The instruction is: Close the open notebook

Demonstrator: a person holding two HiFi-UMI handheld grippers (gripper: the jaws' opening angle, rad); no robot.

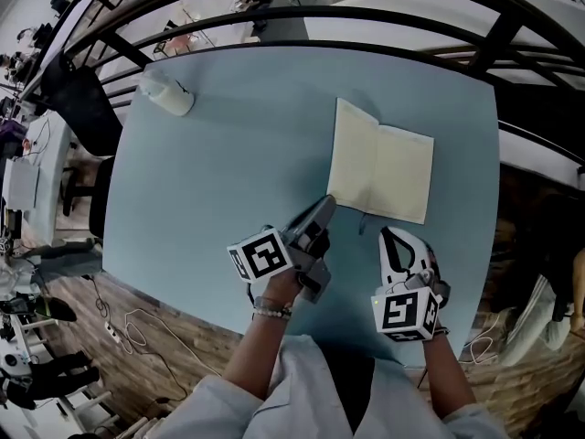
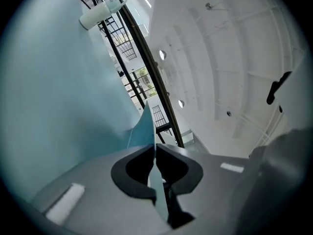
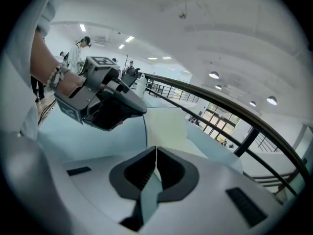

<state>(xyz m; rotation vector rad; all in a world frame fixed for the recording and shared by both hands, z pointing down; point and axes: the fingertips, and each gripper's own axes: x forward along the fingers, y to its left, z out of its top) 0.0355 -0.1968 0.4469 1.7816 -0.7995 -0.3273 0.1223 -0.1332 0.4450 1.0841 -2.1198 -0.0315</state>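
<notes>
Notebook [image 1: 379,174] lies open and flat, blank cream pages up, right of centre on pale blue table [image 1: 228,154], closer to right edge. Left gripper [image 1: 326,203] tips just beside its near-left corner, jaws together, empty. Right gripper [image 1: 387,236] near front edge, jaws together, empty. Wide tabletop spreads to left.
</notes>
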